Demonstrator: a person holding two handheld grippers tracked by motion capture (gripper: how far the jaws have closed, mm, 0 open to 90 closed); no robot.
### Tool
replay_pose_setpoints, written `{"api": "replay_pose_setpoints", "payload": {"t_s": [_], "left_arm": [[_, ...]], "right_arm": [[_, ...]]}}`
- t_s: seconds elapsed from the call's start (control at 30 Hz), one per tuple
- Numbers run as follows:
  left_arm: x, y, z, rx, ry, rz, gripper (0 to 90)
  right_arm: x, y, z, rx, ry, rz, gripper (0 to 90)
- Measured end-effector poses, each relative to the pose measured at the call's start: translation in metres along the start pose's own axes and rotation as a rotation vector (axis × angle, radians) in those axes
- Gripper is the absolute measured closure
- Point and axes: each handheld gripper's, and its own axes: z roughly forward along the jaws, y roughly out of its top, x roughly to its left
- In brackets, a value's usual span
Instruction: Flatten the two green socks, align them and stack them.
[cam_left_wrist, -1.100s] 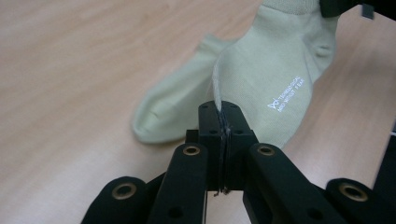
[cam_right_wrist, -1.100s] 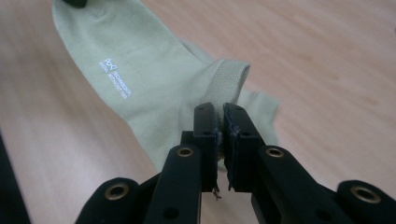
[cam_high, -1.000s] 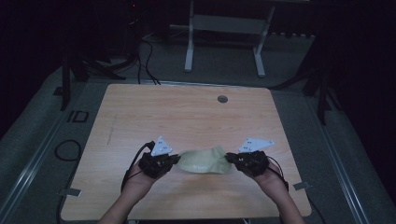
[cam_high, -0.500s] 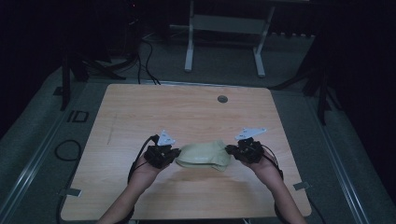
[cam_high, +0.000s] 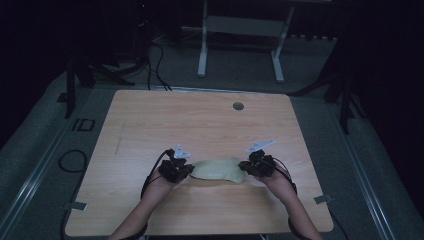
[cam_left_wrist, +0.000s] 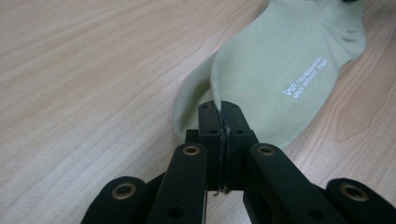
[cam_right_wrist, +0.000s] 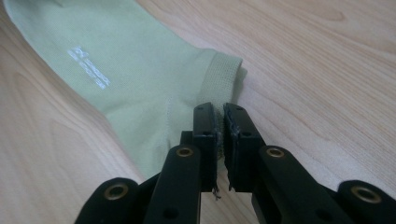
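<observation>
Green sock lies flat near the table's front edge, pinched at 9 o'clock by the left gripper and at 3 o'clock by the right gripper. Pulling apart too hard could make thin cloth slip out.

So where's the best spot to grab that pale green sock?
By its two ends, one from each side, judging by how flat the sock lies: the left gripper pinches the toe edge, the right gripper the heel edge beside the ribbed cuff.
</observation>
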Motion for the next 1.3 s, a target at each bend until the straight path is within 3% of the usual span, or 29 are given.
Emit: {"api": "replay_pose_setpoints", "payload": {"t_s": [0.37,0.43,0.6,0.73,0.8,0.93,1.03,1.07,1.13,1.17,1.23,1.3], "left_arm": [[0.008,-0.006,0.017,-0.003,0.006,-0.031,88.1],[0.009,-0.007,0.02,-0.002,0.022,-0.032,88.1],[0.013,-0.008,0.022,-0.015,0.014,-0.06,87.7],[0.011,-0.008,0.022,-0.013,0.021,-0.059,86.7],[0.011,-0.008,0.021,-0.009,0.007,-0.066,78.9],[0.008,-0.006,0.007,-0.067,0.036,-0.057,63.0],[0.006,-0.002,-0.006,-0.145,0.045,-0.05,59.8],[0.004,-0.001,-0.01,-0.175,0.033,-0.037,60.2],[0.0,0.001,-0.011,-0.183,0.009,-0.015,67.7],[-0.003,0.003,-0.009,-0.168,-0.005,0.009,74.6],[-0.009,0.004,-0.002,-0.135,0.0,0.05,86.9],[-0.011,0.004,0.006,-0.117,0.008,0.07,89.5]], "right_arm": [[-0.006,-0.005,0.015,0.028,-0.011,0.013,83.0],[-0.007,-0.006,0.017,0.023,-0.011,0.018,82.8],[-0.006,-0.007,0.019,0.015,-0.018,0.02,81.5],[-0.004,-0.009,0.02,0.006,-0.026,0.009,76.8],[-0.004,-0.008,0.02,0.013,-0.016,0.004,70.5],[0.001,-0.005,0.015,0.012,-0.053,-0.031,60.5],[0.003,-0.002,0.01,0.001,-0.065,-0.044,57.8],[0.004,-0.001,0.008,-0.01,-0.067,-0.044,58.8],[0.006,0.001,0.003,-0.054,-0.068,-0.041,66.8],[0.008,0.002,0.001,-0.072,-0.064,-0.033,76.4],[0.013,0.005,0.0,-0.08,-0.049,-0.044,86.1],[0.019,0.008,0.004,-0.061,-0.043,-0.07,88.0]]}}
